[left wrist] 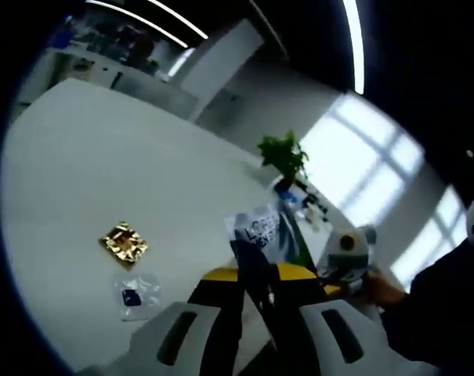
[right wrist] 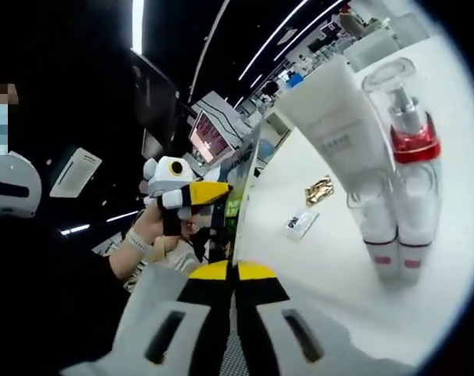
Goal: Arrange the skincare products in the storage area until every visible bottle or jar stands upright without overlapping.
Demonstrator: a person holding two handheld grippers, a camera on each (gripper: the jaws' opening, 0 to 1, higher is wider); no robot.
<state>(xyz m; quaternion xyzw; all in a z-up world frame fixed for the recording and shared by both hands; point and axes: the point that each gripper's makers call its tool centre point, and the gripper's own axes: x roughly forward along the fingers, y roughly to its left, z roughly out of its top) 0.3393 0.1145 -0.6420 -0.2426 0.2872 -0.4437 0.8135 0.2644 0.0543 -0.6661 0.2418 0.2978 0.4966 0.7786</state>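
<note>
Jaws of both hand-held grippers pinch a leaflet (left wrist: 262,232) edge. Tube (right wrist: 340,125) and pump bottle (right wrist: 413,157) stand at two o'clock on the desk (right wrist: 331,274).

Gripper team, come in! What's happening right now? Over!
Left gripper and right gripper both look shut on the carton. White tube and pump bottle upright on table. Gold sachet, clear sachet lie apart.

Both views are soft and slightly blurred, with strong fisheye bending at the edges. In the left gripper view, daylight from the large windows (left wrist: 378,168) blows out to white, and a ceiling light strip (left wrist: 352,43) glares. The white table (left wrist: 103,172) is evenly lit. The right gripper view's left side is dark, its table (right wrist: 331,266) bright.
</note>
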